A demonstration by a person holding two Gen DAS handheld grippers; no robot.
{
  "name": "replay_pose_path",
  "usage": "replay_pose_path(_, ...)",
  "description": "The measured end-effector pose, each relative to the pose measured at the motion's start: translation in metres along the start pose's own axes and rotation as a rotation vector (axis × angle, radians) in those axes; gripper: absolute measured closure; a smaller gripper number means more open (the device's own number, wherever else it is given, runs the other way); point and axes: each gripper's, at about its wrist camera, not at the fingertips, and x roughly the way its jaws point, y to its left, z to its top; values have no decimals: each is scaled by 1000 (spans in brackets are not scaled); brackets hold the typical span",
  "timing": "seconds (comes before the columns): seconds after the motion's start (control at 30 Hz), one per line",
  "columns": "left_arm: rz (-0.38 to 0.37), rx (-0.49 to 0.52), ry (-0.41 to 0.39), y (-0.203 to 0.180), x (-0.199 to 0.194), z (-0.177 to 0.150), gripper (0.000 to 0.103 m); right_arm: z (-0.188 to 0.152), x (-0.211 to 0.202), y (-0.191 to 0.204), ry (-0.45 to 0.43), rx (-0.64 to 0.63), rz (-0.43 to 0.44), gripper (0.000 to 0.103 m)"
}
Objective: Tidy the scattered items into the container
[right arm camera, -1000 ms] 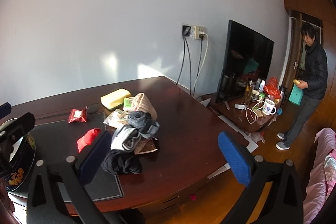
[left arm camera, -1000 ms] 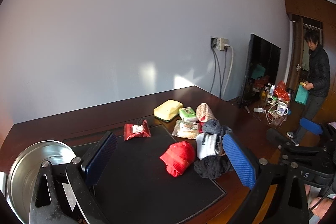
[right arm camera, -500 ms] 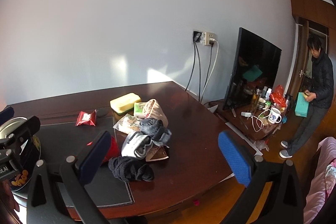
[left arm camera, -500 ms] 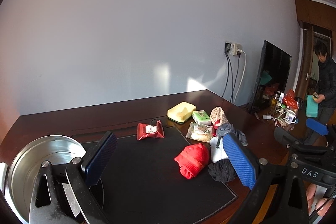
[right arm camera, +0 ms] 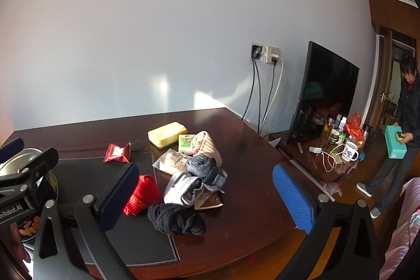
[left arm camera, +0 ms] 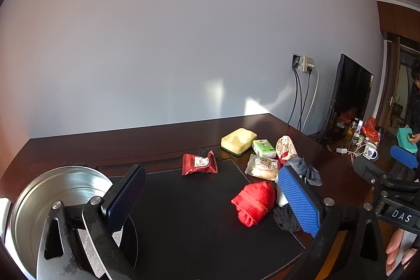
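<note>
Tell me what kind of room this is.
Probably a lived-in home room, maybe a bedroom or living room: a TV by a wooden desk, socks and snacks scattered on it, pink bedding at the edge.

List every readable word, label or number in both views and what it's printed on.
"DAS": on the right gripper body, seen from the left wrist view.
"nRobot.AI": cut off at the frame edge, on the left gripper body, in the right wrist view.
Red snack packet, green pack, mug: print too small to read.
</note>
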Motion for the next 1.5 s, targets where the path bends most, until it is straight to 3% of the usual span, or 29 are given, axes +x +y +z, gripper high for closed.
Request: replay_pose_path(1.5, 12, 39, 28, -10, 20, 2, 1, -4, 7, -6, 19, 12, 10, 0)
